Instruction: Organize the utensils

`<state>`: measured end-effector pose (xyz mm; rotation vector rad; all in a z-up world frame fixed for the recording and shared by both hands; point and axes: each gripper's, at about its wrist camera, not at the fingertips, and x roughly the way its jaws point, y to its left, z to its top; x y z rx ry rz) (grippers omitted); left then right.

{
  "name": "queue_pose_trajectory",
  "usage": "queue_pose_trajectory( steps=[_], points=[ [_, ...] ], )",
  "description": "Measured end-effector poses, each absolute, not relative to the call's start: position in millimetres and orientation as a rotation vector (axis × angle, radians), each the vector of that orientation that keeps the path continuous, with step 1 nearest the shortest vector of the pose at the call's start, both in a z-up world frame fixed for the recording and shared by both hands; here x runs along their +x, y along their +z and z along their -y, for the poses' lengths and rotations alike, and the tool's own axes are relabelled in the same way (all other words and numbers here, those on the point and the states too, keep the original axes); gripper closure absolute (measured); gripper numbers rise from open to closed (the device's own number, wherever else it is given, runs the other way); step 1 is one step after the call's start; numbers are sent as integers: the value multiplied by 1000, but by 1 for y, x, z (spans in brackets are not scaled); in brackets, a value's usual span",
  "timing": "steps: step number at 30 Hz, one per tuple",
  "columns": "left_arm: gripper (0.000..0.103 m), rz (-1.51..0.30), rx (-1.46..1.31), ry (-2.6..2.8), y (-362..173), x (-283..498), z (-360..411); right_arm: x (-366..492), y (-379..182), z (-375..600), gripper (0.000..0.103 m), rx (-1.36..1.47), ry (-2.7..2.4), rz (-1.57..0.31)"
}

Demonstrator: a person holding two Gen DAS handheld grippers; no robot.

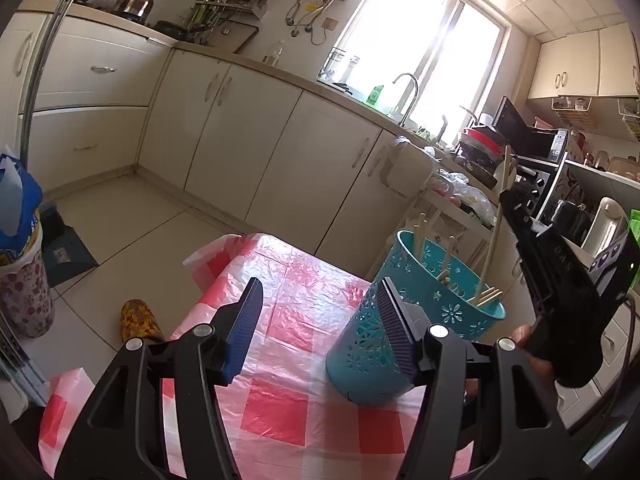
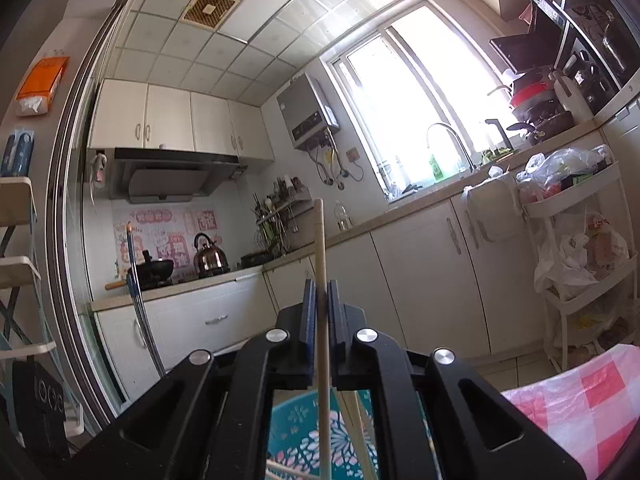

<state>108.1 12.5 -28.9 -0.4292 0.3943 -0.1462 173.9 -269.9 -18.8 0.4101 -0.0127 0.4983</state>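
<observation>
Fingers of the right gripper point(image 2: 320, 304) are pressed on a chopstick point(image 2: 319, 248), pinching it low on its shaft so that most of its length stands up past the tips. Holding it upright like this looks meant for a lengthwise drop into the holder point(image 1: 400, 320), the teal cut-out cup on the desk point(image 1: 288, 280), which lies directly beneath this gripper. The left gripper point(image 1: 316, 320) has its fingers spread and empty; its right finger point(image 1: 394, 328) crosses in front of the cup wall, though whether it touches cannot be told, and the other is well apart over the red checked cloth. Staying by the cup seems a way of being ready to steady it while the other hand works.

From the left wrist, the cup is seen whole: tilted in the frame, standing near the desk's far right edge, with several chopsticks already leaning inside. The right gripper point(image 1: 510, 204) also appears there, up to the right, with a pale stick running down from it toward the cup. That view cannot show how the stick is clamped. From the right wrist, the clamp is plain, but the cup point(image 2: 296, 432) is only a teal patch between the arms, crossed by other sticks, so its stance stays hidden.
</observation>
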Motion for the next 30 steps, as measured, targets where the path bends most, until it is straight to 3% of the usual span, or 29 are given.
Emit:
queue_pose_trajectory(
  steps=[4,11,13,18,30],
  points=[
    [44,-381,-424,-144,-23,101,-12,158,-33,269,80,381,500,-52],
    [39,-378,-405,-132,-12,88,-14,117,-40,275,64,374,467,-144],
    [37,-381,-401,-128,-9,83,-14,102,-39,276,52,369,452,-172],
    [30,-391,-381,-110,-3,69,-21,59,-42,271,36,333,409,-255],
    [20,-484,-327,-71,-3,30,-35,1,-54,259,16,253,255,-511]
  ],
)
